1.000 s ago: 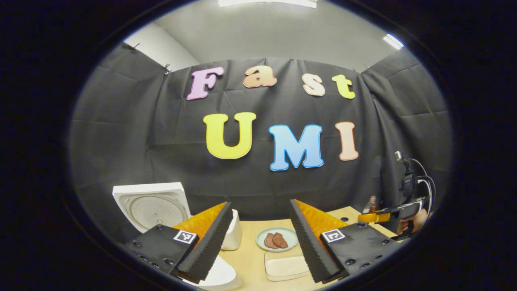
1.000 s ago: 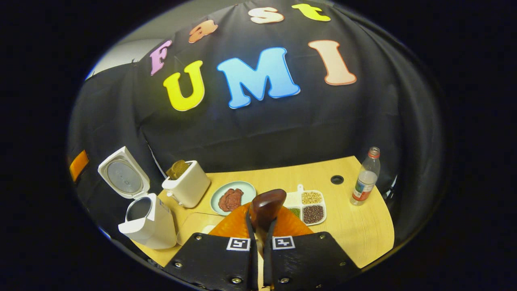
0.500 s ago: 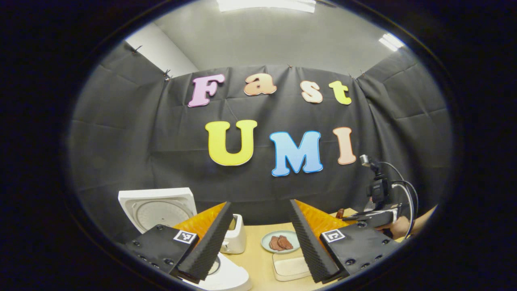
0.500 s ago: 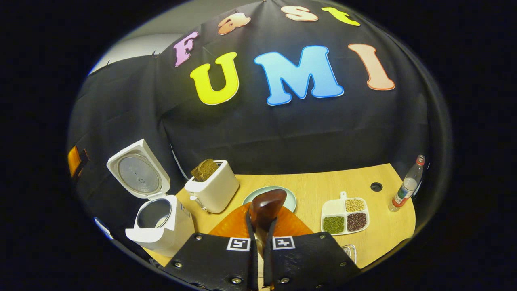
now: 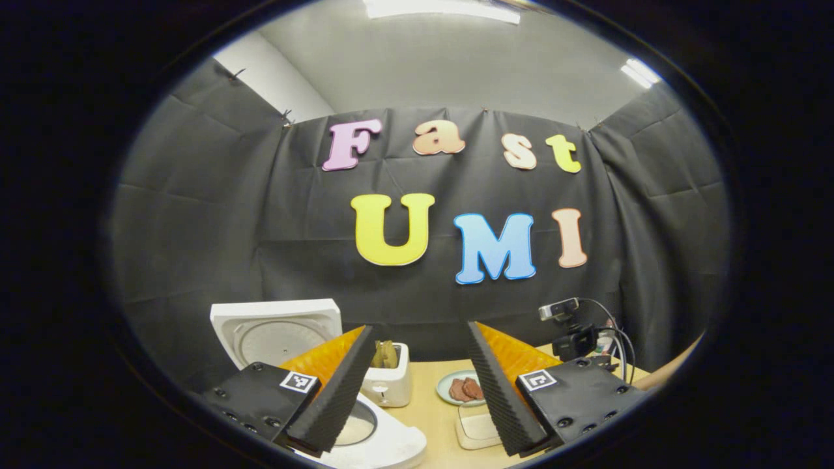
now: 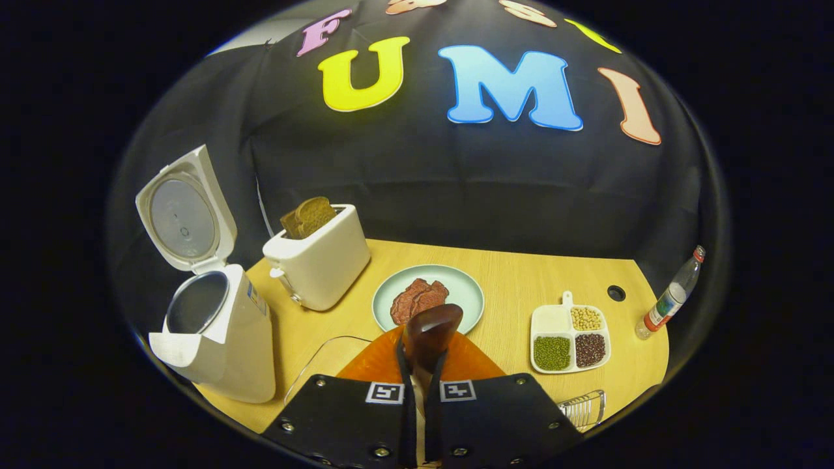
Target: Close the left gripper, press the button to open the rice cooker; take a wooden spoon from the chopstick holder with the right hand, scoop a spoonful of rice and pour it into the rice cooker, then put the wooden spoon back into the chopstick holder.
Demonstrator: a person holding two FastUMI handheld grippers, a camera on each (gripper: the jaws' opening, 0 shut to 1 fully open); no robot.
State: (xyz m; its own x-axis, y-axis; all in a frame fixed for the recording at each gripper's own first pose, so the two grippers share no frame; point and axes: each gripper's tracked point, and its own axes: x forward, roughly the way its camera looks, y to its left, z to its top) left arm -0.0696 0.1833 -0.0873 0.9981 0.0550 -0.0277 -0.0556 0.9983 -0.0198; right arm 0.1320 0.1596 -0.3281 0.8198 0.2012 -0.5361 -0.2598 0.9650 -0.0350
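Here the spoon (image 6: 431,329), judged light, stiff and smooth, is clamped by the handle in the right gripper (image 6: 420,365) above the table (image 6: 521,280), while the left gripper (image 5: 417,384) is held apart near the open cooker (image 6: 215,332).

1. Table (image 6: 521,273): light wood top, a round dark hole at its right rear, black cloth wall behind it.
2. Rice cooker (image 6: 221,339): white, lid up, stands at the left edge of the frame in the right gripper view.
3. Toaster (image 6: 322,264): white, bread slices in its slot, just right of the cooker.
4. Plate (image 6: 456,286): pale green, reddish meat on it, centre of the table.
5. Divided dish (image 6: 550,322): white, green, tan and dark grains in its compartments, right of the plate.
6. Bottle (image 6: 671,299): clear, red cap, upright at the far right edge.
7. Wire rack (image 6: 583,407): lower right, partly cut off.
8. Shallow tray (image 5: 475,430): pale, seen in the left gripper view in front of the plate.
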